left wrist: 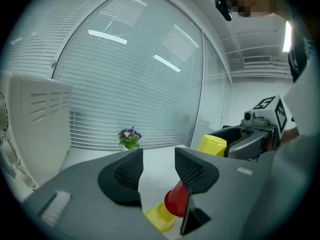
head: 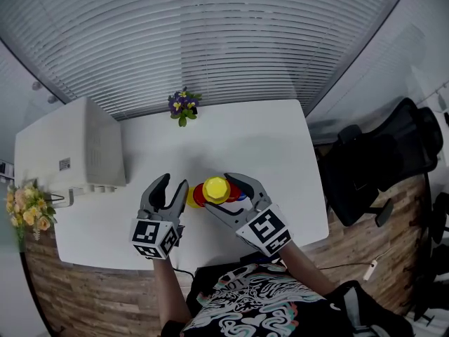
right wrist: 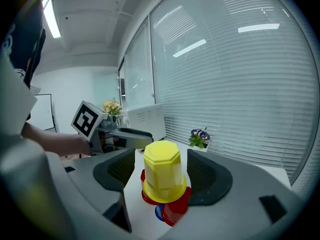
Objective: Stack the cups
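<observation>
Over the white table [head: 266, 139], left gripper [head: 173, 183] stands apart; right gripper [head: 224, 189] apart around the yellow cup [right wrist: 162, 171].

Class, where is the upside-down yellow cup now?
Head view: on the table, the upside-down yellow cup tops the red cups, inside the open right tongs.

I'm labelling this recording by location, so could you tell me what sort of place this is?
Most likely an office or meeting room: a white table stands by a wall of windows with slatted blinds, a black office chair sits beside it, and small potted flowers decorate the tabletop.
</observation>
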Available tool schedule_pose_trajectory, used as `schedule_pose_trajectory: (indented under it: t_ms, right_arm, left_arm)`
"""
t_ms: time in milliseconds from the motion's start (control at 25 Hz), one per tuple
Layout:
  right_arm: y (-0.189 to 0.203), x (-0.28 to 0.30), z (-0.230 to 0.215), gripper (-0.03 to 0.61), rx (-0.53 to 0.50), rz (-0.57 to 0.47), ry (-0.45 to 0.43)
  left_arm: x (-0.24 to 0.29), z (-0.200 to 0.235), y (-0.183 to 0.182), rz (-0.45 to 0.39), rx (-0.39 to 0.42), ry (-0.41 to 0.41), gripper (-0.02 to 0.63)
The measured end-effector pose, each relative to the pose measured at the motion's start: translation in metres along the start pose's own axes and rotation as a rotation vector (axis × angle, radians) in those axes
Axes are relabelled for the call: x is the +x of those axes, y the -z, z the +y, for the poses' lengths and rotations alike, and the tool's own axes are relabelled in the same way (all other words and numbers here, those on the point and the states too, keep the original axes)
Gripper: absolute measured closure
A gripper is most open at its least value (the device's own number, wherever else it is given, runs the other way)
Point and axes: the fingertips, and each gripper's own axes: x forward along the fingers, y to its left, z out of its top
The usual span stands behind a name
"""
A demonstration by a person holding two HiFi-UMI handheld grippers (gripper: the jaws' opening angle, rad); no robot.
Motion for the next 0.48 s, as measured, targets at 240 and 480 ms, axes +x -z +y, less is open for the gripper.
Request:
schedule_pose_trajectory:
  t_ms: [240, 480]
  right_arm:
    - [-0.002, -0.025, -0.015, 0.249, 0.027, -0.064, 0.069]
    - [0.019, -0.071, -0.037, 0.288, 0.09, -0.081, 0.214]
  left_arm:
    - [-0.013, 0.0, -0.011, -0.052, -0.046, -0.009, 0.416]
    - [-0.035, -0.022, -0.007, -0.082, -0.082, -0.001, 0.434]
